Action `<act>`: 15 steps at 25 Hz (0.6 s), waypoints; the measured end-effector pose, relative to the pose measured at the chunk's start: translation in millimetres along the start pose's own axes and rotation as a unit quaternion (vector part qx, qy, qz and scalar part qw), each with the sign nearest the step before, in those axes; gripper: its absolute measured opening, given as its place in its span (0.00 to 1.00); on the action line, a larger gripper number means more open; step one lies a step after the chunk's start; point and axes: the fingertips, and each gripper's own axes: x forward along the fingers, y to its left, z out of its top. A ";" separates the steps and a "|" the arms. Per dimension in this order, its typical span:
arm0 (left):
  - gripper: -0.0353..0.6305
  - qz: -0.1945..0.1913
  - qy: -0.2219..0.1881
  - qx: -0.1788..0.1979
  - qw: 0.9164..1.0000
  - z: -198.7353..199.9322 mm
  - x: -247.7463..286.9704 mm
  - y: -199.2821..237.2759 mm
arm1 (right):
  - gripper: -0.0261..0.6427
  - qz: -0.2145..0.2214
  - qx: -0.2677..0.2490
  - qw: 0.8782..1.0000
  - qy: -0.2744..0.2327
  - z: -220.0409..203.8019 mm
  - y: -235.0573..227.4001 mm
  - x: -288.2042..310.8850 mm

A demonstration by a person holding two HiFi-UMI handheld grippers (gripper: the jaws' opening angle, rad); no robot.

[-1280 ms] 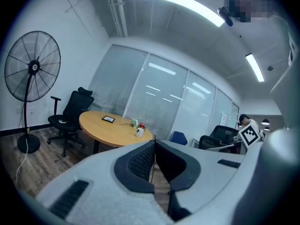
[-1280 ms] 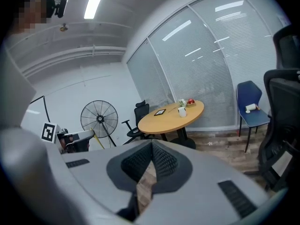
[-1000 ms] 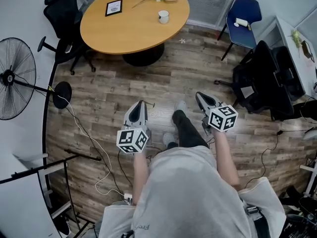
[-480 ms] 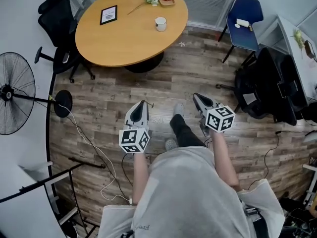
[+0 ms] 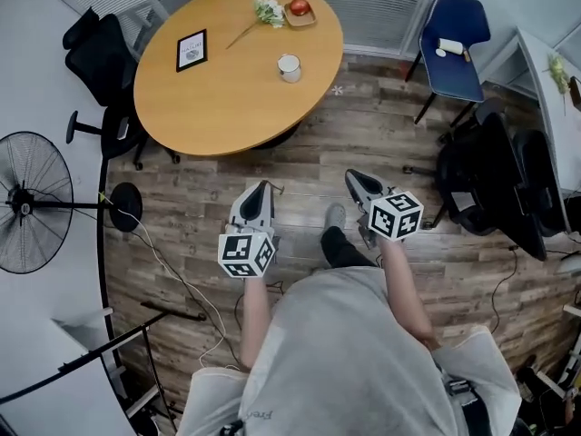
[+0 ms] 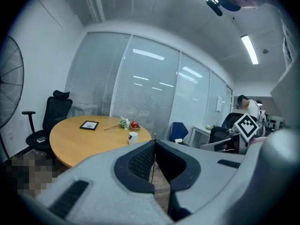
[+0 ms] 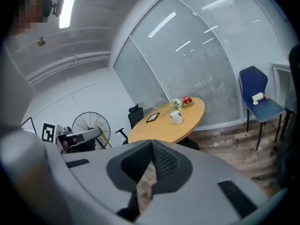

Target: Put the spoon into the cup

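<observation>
The white cup (image 5: 289,66) stands on the round wooden table (image 5: 227,107), far ahead of both grippers; it also shows in the left gripper view as the cup (image 6: 133,137) and in the right gripper view as the cup (image 7: 176,117). My left gripper (image 5: 260,187) is held over the wooden floor, shut (image 6: 153,143) on a thin upright rod, seen edge-on, which I take for the spoon's handle (image 6: 152,165). At about the same height, my right gripper (image 5: 350,177) is shut (image 7: 152,142) with nothing between its tips.
On the table lie a framed picture (image 5: 191,50), a flower (image 5: 268,10) and a red apple on a small plate (image 5: 300,8). A black office chair (image 5: 95,48) and a standing fan (image 5: 27,203) are at the left, a blue chair (image 5: 454,34) and dark chairs (image 5: 495,180) at the right. A cable (image 5: 172,262) runs across the floor.
The person has stepped toward the table, so it sits lower and nearer in the head view. Both grippers keep the same pose and stay shut.
</observation>
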 end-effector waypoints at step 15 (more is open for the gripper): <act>0.07 0.014 0.018 0.023 0.999 41.4 132.8 22.7 | 0.03 0.040 0.050 0.998 -0.008 69.4 -78.8 85.6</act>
